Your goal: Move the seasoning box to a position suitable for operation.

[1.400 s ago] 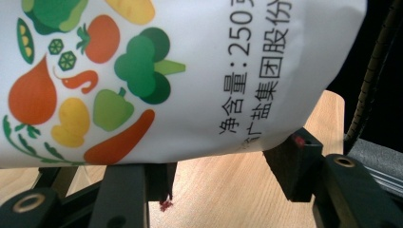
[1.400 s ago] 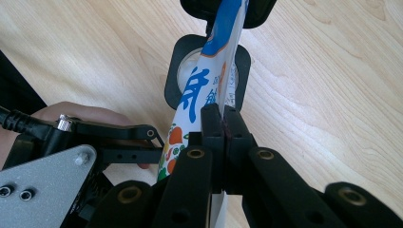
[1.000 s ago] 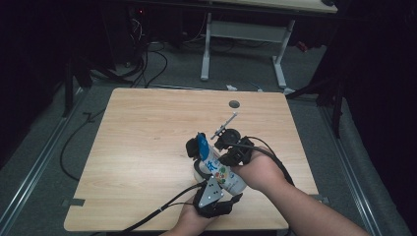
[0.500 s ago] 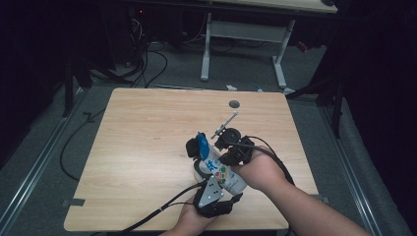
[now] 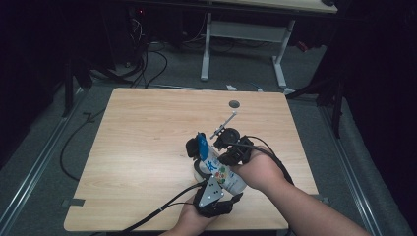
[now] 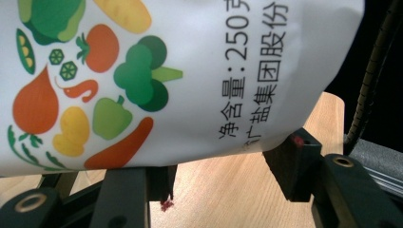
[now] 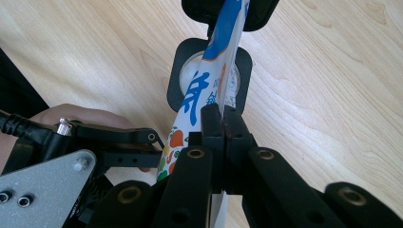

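High view: one wooden table, pale and grained, with one round dark hole near its far edge. One glossy white pouch near the front edge, between two grippers: left gripper at its near end, right gripper at its right side.

Left gripper view: pouch printed with colourful vegetables, bulging, clamped between two part-spread black jaws.

Right gripper view: jaws pressed together, pinching the pouch's flat blue-and-white top edge.
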A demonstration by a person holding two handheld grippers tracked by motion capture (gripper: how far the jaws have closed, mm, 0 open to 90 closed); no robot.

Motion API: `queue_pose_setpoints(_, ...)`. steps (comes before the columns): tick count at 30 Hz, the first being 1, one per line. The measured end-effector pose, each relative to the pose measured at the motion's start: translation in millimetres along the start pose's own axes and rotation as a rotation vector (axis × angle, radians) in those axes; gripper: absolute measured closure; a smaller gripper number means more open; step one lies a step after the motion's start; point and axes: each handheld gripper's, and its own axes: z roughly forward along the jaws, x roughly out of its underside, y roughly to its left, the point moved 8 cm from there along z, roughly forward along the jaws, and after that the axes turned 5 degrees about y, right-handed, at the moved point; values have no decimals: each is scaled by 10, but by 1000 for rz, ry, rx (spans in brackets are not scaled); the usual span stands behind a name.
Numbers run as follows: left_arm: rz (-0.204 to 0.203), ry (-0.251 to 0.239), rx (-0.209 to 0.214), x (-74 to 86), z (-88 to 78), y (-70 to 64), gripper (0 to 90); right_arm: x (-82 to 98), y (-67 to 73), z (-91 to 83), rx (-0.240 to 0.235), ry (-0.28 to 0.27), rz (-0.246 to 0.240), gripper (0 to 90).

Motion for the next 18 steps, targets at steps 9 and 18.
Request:
queue_pose_setpoints(9, -1, 1, -4, -8, 0, 4, 493, -4, 7, 14, -8, -6, 1, 900)
queue_pose_setpoints(18, -5, -8, 0, -29, 7, -11, 491, -18, -7, -2, -10, -9, 0, 900)
